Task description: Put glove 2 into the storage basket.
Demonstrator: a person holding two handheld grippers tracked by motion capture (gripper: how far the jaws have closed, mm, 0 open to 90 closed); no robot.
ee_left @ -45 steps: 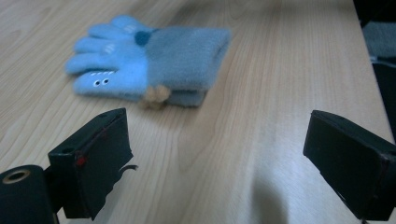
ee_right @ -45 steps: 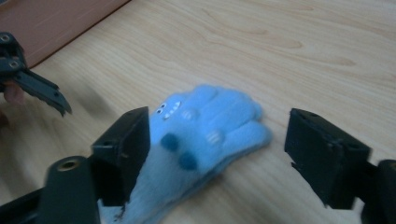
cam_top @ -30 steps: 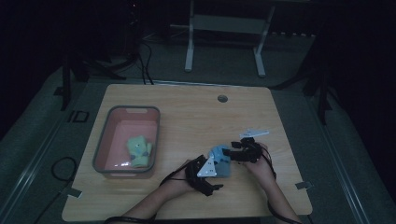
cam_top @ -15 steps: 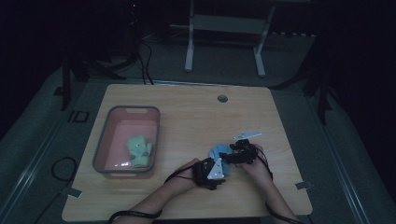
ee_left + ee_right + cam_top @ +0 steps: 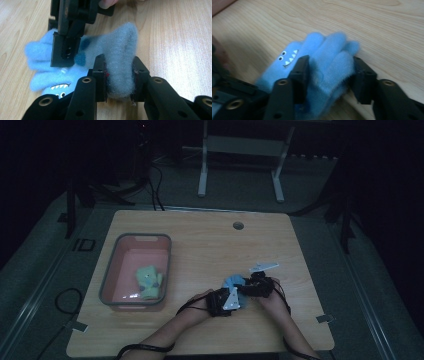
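Toward the tabletop's left edge sits a pink bin with a green glove inside. Near the front edge, right of centre, the left gripper pinches the blue monster glove by its cuff, while the right gripper clamps its fingers.

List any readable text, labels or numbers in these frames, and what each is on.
"ID": dark letters on the floor mat left of the table, legible in the high view.
Blue fuzzy glove: no words, just a printed face with eyes and jagged teeth.
Left gripper, right gripper, pink bin and the green glove in it: no lettering visible.
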